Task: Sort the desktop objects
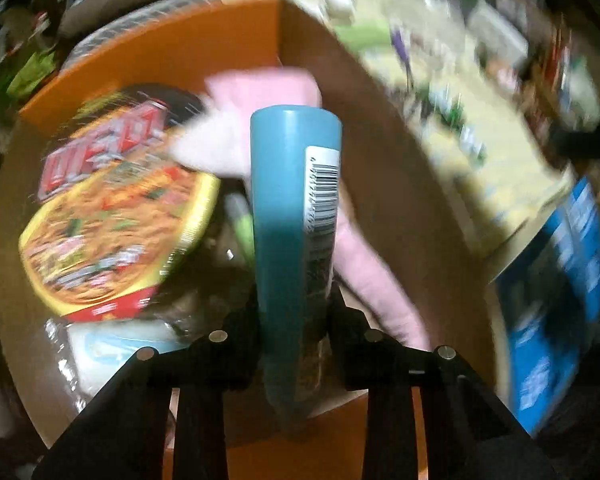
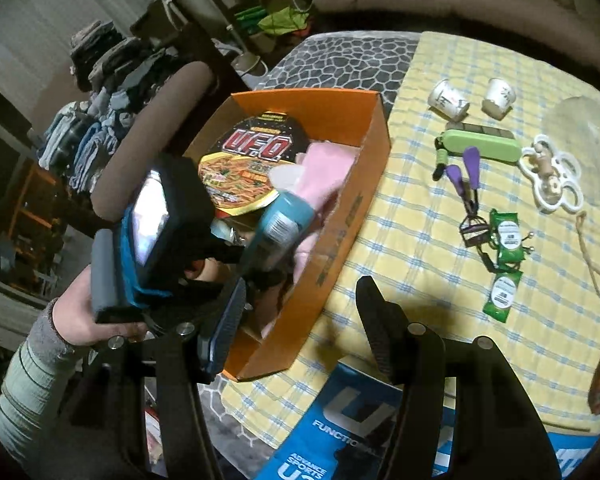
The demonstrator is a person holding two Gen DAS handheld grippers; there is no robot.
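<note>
My left gripper (image 1: 294, 308) is shut on a teal tube with a barcode label (image 1: 296, 200) and holds it over the orange cardboard box (image 1: 160, 46). The box holds a U.F.O. noodle cup (image 1: 116, 216) and a pink cloth (image 1: 260, 96). In the right wrist view the left gripper (image 2: 260, 268) and the teal tube (image 2: 280, 224) are above the orange box (image 2: 340, 220), beside the noodle cup (image 2: 248, 160) and pink cloth (image 2: 324, 176). My right gripper (image 2: 300, 320) is open and empty, near the box's front corner.
On the yellow checked cloth (image 2: 420, 240) lie two small cups (image 2: 448, 100), a green case (image 2: 480, 146), a purple eyelash curler (image 2: 470, 192), green snack packets (image 2: 506, 236), a white toy (image 2: 552, 176) and a clear bag (image 2: 584, 128). A blue package (image 2: 340, 420) lies at the front.
</note>
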